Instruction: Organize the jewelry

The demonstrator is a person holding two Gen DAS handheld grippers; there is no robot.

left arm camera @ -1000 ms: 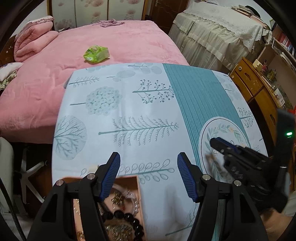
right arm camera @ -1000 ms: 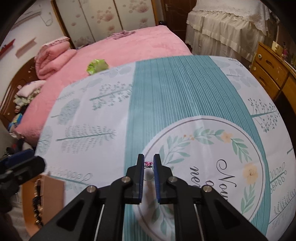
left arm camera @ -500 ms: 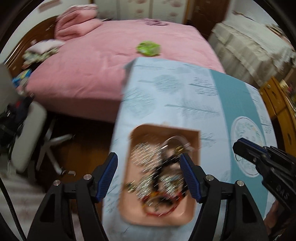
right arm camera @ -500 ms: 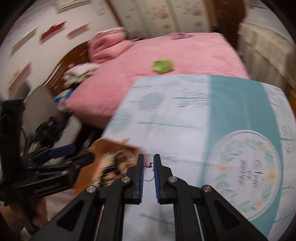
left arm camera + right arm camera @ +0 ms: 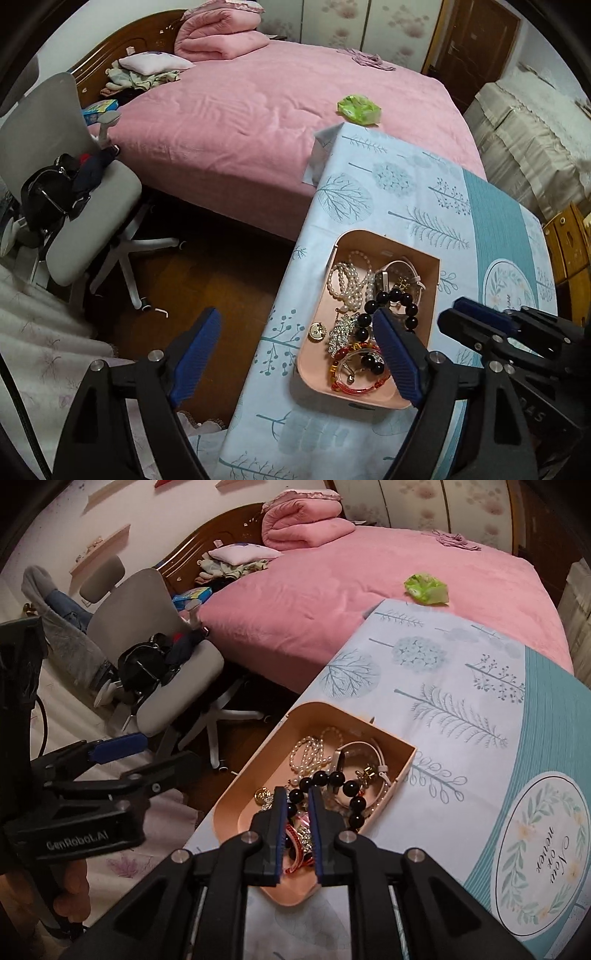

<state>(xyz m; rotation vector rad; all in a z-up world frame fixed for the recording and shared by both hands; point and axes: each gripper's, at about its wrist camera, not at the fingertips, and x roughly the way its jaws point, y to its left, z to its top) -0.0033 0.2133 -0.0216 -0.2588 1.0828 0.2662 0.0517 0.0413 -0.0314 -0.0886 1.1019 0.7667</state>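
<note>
A pink tray (image 5: pixel 388 243) of jewelry sits at the table (image 5: pixel 406 192) edge; the left gripper (image 5: pixel 295 350) has just been opening, nothing between its fingers (image 5: pixel 195 350).

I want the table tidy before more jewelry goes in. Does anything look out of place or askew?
The pink tray sits close to the table's left edge, its jewelry in one tangled heap, with the black bead bracelet draped over the rest. A green packet lies loose on the bed.
</note>
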